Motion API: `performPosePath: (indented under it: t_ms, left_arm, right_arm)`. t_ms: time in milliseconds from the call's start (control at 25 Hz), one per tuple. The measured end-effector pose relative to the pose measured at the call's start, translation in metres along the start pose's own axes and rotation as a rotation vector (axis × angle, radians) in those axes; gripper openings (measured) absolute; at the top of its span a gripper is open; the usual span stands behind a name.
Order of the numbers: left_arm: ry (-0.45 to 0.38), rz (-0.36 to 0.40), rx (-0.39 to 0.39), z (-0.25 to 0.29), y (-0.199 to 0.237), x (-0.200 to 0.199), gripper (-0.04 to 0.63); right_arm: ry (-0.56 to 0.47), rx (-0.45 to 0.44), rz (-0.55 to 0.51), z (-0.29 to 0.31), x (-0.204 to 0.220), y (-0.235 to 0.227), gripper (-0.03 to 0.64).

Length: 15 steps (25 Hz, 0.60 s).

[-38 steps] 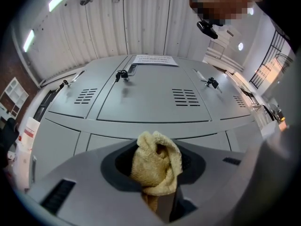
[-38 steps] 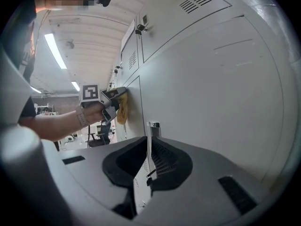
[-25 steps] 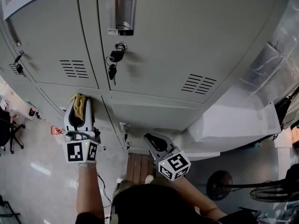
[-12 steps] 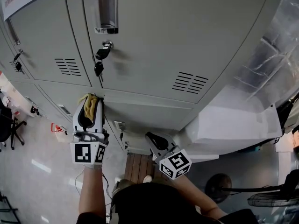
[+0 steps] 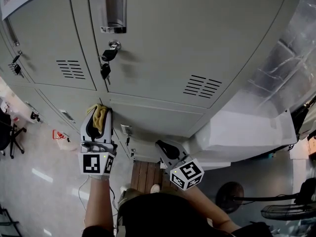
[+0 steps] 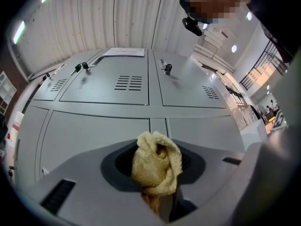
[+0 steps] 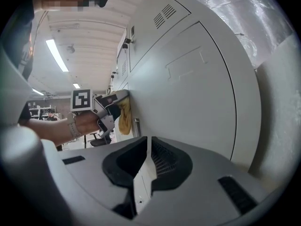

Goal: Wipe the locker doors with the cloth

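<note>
My left gripper point(image 5: 97, 118) is shut on a bunched yellow cloth point(image 5: 100, 114), which presses against the grey lockers at the seam below the upper door point(image 5: 197, 38) and above the lower door point(image 5: 158, 120). In the left gripper view the cloth point(image 6: 156, 163) bulges out between the jaws, with the locker doors point(image 6: 99, 135) right in front. My right gripper point(image 5: 167, 151) hangs lower and to the right, off the lockers, jaws together and holding nothing. The right gripper view looks along the locker face point(image 7: 188, 98) and shows the left gripper point(image 7: 110, 105) with the cloth point(image 7: 124, 117).
Keys point(image 5: 105, 68) hang from a lock under a metal handle point(image 5: 113, 9), just above the cloth. Vent slots point(image 5: 205, 87) sit at the upper door's right. A plastic-wrapped white cabinet point(image 5: 252, 127) stands to the right, a fan point(image 5: 276, 209) on the floor below.
The left gripper has slid the cloth rightward along the locker, from left of the keys to nearly under them. The right gripper has barely moved.
</note>
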<state>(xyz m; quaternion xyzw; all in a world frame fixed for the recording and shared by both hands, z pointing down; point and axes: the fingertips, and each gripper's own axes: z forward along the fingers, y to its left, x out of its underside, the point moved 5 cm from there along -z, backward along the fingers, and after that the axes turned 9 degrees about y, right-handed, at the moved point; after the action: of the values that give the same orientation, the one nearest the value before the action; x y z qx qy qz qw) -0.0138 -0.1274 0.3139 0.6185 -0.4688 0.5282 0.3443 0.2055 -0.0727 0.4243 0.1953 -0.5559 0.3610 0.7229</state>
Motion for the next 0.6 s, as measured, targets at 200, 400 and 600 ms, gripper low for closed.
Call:
performPosePath:
  t_ms: [200, 400, 600]
  left_arm:
    - [0.009, 0.007, 0.023, -0.003, 0.008, 0.008, 0.127]
    - [0.025, -0.01, 0.044, -0.006, 0.022, 0.014, 0.127]
    - [0.034, 0.002, 0.053, -0.009, 0.043, 0.016, 0.127]
  right_arm:
    - [0.013, 0.019, 0.011, 0.005, 0.004, 0.008, 0.038]
    - [0.017, 0.029, 0.017, 0.018, 0.003, 0.021, 0.038]
    - [0.018, 0.042, 0.025, 0.032, 0.001, 0.034, 0.038]
